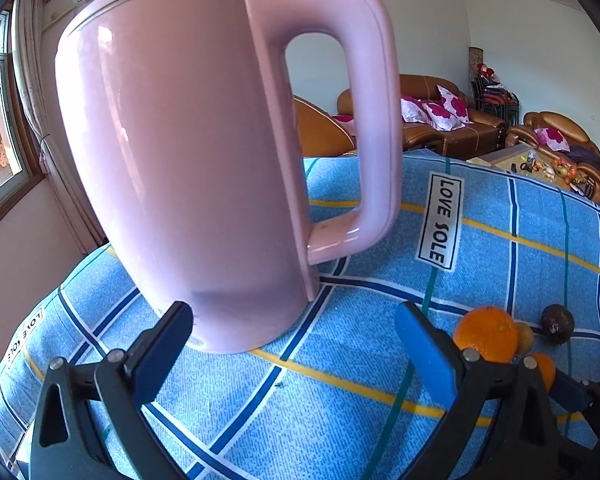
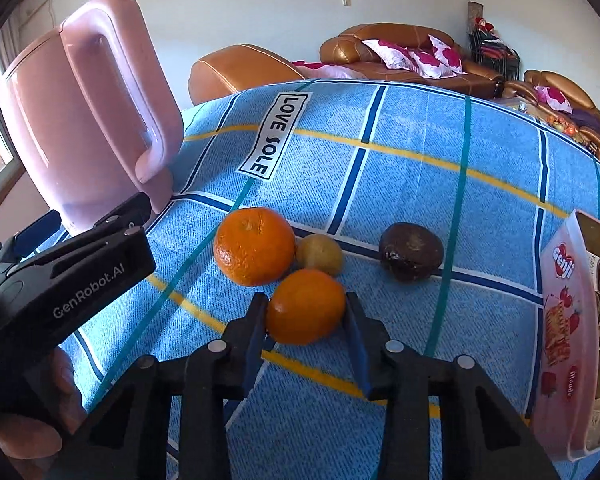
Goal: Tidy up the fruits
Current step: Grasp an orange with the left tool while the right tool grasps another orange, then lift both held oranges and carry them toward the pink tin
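Several fruits lie together on the blue checked cloth. In the right wrist view my right gripper is shut on a small orange, with a pad pressing each side. Just behind it sit a larger orange, a small yellowish fruit and, apart to the right, a dark brown fruit. In the left wrist view my left gripper stands open and empty in front of a pink kettle. The larger orange and the dark brown fruit show to its right.
The pink kettle stands tall at the cloth's left. A clear plastic box with a printed label stands at the right edge. A hand holds the left gripper's body at lower left. Brown sofas stand beyond the table.
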Action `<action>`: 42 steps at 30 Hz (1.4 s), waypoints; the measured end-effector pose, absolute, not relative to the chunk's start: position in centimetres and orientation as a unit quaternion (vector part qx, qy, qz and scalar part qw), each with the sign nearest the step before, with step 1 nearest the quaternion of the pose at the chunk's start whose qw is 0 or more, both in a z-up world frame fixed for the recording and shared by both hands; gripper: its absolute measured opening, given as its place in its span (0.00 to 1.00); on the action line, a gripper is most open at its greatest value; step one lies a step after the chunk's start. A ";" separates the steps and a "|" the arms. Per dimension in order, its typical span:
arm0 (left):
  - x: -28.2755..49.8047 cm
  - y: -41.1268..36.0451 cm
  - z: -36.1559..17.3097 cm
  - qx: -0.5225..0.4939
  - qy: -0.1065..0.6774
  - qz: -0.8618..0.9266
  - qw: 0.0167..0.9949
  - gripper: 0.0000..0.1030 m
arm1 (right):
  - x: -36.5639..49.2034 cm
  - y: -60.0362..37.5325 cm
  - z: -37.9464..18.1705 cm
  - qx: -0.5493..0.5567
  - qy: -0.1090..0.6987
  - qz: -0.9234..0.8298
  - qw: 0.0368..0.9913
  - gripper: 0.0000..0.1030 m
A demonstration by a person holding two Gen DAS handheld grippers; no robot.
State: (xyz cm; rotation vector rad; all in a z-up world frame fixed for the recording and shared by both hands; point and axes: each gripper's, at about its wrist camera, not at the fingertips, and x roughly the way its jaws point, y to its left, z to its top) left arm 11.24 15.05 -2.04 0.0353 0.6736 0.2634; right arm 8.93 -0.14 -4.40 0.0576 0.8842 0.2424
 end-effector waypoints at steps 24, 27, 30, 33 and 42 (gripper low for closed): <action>12.4 7.7 -2.5 0.092 0.356 -0.070 0.927 0.80 | 2.4 -7.8 -1.1 0.067 0.318 0.043 0.945 0.38; 13.3 6.9 -3.2 0.091 0.378 -0.079 0.918 0.80 | 2.5 -8.0 -1.1 0.069 0.321 0.044 0.944 0.38; 14.5 6.6 -3.5 0.077 0.398 -0.083 0.910 0.70 | 2.9 -8.1 -1.3 0.072 0.327 0.046 0.941 0.38; 15.2 7.2 -4.1 0.039 0.427 -0.105 0.897 0.56 | 3.3 -8.3 -1.4 0.079 0.332 0.048 0.939 0.38; 14.0 10.0 -3.4 -0.026 0.409 -0.087 0.908 0.47 | 3.6 -8.8 -1.4 0.083 0.328 0.052 0.940 0.38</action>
